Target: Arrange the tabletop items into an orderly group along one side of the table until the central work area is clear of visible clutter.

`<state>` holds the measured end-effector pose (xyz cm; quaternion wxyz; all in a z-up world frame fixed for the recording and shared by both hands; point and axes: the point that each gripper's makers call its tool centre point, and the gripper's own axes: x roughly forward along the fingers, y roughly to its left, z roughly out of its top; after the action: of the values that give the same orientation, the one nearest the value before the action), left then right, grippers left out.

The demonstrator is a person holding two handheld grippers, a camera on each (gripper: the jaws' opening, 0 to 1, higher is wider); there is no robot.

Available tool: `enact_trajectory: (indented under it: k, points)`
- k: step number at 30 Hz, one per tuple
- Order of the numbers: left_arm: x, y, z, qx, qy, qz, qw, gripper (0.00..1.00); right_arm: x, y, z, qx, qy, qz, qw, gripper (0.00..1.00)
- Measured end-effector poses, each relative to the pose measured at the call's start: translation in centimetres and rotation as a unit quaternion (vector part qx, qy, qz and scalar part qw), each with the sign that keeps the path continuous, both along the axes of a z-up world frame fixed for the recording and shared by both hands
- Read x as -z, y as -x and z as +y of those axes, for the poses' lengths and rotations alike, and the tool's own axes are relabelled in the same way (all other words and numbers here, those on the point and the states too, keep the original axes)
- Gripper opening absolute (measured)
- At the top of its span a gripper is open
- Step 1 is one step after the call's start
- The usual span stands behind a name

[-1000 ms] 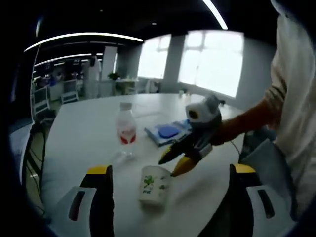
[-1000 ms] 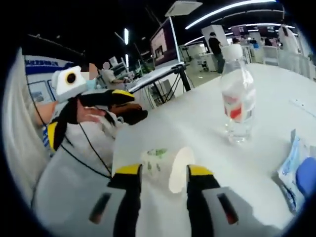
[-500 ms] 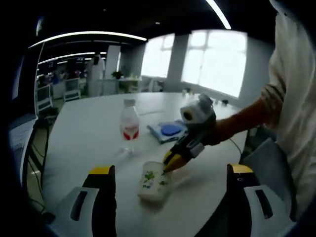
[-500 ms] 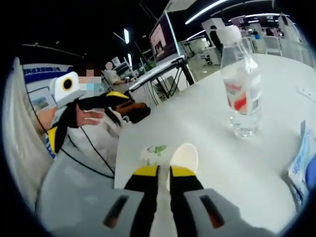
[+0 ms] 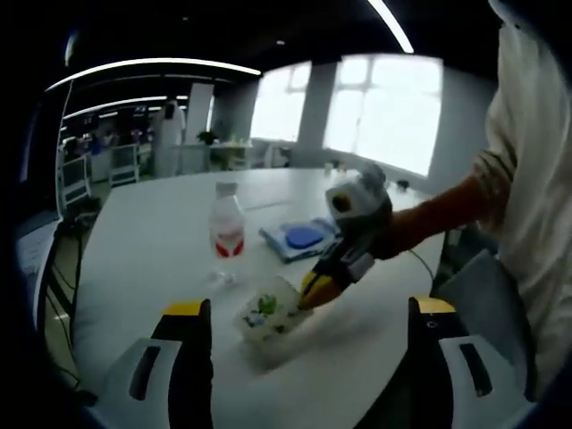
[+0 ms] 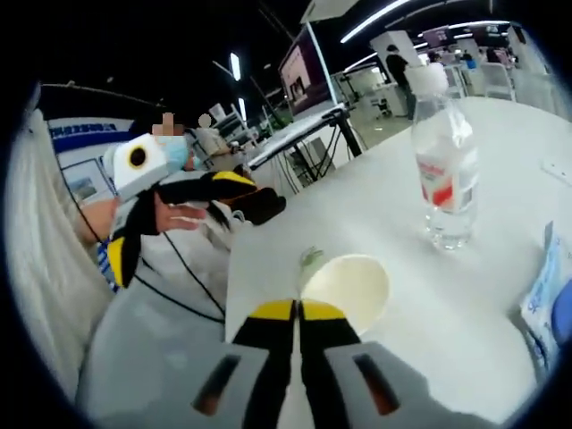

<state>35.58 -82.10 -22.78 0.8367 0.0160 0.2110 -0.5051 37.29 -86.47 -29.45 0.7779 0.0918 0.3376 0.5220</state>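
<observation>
- Right gripper [image 6: 296, 310]: yellow-tipped jaws pressed together on the near rim of the cup [image 6: 347, 288], pinching its wall; seen from the left gripper view [image 5: 315, 290], reaching in from the right with its tips at the cup's rim.
- Cup [image 5: 266, 315]: white paper, green print on the side, tilted over toward the right gripper — open mouth facing that gripper's camera, pale inside showing. Sits near the table's close edge; whether the base touches the tabletop cannot be told.
- Left gripper [image 5: 304, 315]: jaws spread wide, nothing between them but the cup and bare table ahead; held clear of the cup. In the right gripper view [image 6: 234, 184], off to the left beyond the table edge, in the person's hand, black and yellow jaws pointing right.
- Bottle [image 5: 227, 231]: clear plastic, white cap, red-and-white label, upright on the table [image 5: 143, 241] — well past the cup, apart from it. In the right gripper view [image 6: 443, 170], standing right of the cup.
- Blue packet [image 5: 300, 239]: flat on the table right of the bottle, beyond the cup; its edge at the far right of the right gripper view [image 6: 547, 299].
- Table: white, round-edged, otherwise bare around the cup.
- Person's sleeve [image 5: 534, 179]: pale, along the right of the left gripper view, forearm leading down to the right gripper.
</observation>
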Motion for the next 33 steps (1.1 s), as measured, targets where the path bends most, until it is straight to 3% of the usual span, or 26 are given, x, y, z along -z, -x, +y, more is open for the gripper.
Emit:
enact_trajectory:
  k: [8,14,19,20,23,28,31,33]
  points:
    - [-0.5,-0.2,-1.3,0.015,0.009,-0.01,0.9998,0.87,-3.1,1.2,-3.1,0.011,0.003,-0.015,0.9998,0.0]
    - [-0.6,-0.2,-2.4,0.026,0.016,-0.014,0.9994,0.87,-6.3,0.3,-7.1,0.028,0.033,-0.057,0.9975,0.0]
    - [-0.8,-0.1,-3.2,0.031,0.024,-0.013,0.9991,0.87,-8.2,-1.8,-9.9,0.033,0.092,-0.102,0.9899,0.0]
    - [-0.8,-0.1,-3.3,0.032,0.025,-0.014,0.9991,0.87,-8.5,-2.3,-10.5,0.026,0.118,-0.119,0.9856,0.0]
    - [-0.8,-0.1,-3.7,0.035,0.029,-0.013,0.9989,0.85,-9.6,-3.1,-10.8,0.015,0.142,-0.139,0.98,0.0]
    - [-0.7,-0.1,-4.1,0.033,0.033,-0.015,0.9988,0.87,-9.4,-5.1,-12.3,-0.034,0.257,-0.195,0.9459,0.0]
    - [-0.5,-0.2,-4.1,0.029,0.032,-0.013,0.999,0.86,-8.8,-5.8,-12.4,-0.067,0.281,-0.205,0.935,0.0]
    - [-0.4,0.0,-4.2,0.03,0.032,-0.011,0.999,0.85,-8.2,-6.6,-12.9,-0.094,0.328,-0.225,0.9126,0.0]
